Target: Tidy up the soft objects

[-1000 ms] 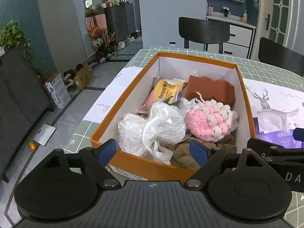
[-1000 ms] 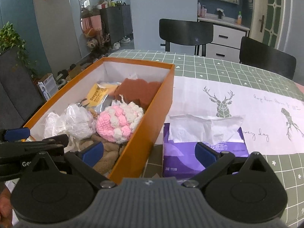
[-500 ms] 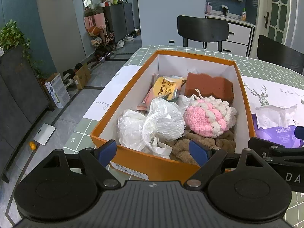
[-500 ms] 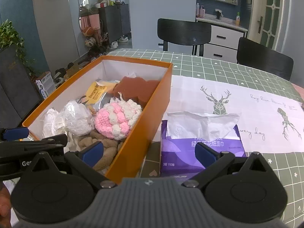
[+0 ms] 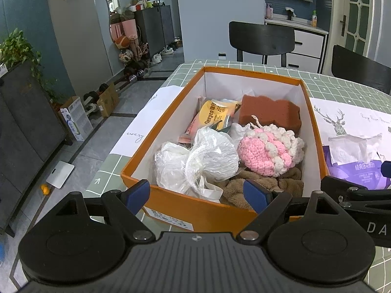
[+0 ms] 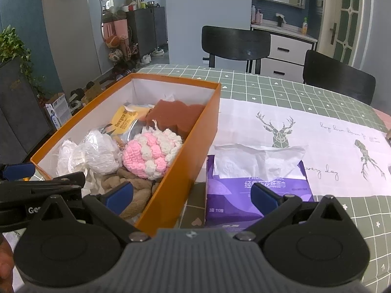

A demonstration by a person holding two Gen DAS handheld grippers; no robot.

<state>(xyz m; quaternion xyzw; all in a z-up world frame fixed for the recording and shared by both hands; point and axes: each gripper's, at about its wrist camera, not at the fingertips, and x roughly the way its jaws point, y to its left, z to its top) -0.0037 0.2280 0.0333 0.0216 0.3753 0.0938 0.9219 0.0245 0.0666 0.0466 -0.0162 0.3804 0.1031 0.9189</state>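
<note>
Nearest: left claw (image 5: 196,193), spread wide, empty, hovering at the near end of the orange box (image 5: 171,122). Right claw (image 6: 193,196), likewise spread and empty, straddling the box's right wall, one blue fingertip (image 6: 119,196) over the box, the other over the purple tissue pack (image 6: 256,193).

On the table (image 6: 281,90), green grid cloth with a white deer-print runner (image 6: 305,131):
- Orange box, white inside, open, left of the tissue pack and just beside it.
- Near end of box: brown plush cloth (image 5: 266,183) at the bottom; crumpled white plastic bags (image 5: 198,161) at left, resting partly on it.
- Middle right: pink-and-white crocheted piece (image 5: 268,150), lying on the brown cloth.
- Far end: yellow snack packet (image 5: 215,114) at left, rust-brown sponge (image 5: 270,114) at right.
- Tissue pack: white sheet pulled up from its top slot.

Beyond the table: two black chairs (image 6: 235,41); white drawer cabinet (image 6: 286,51) against the far wall.
</note>
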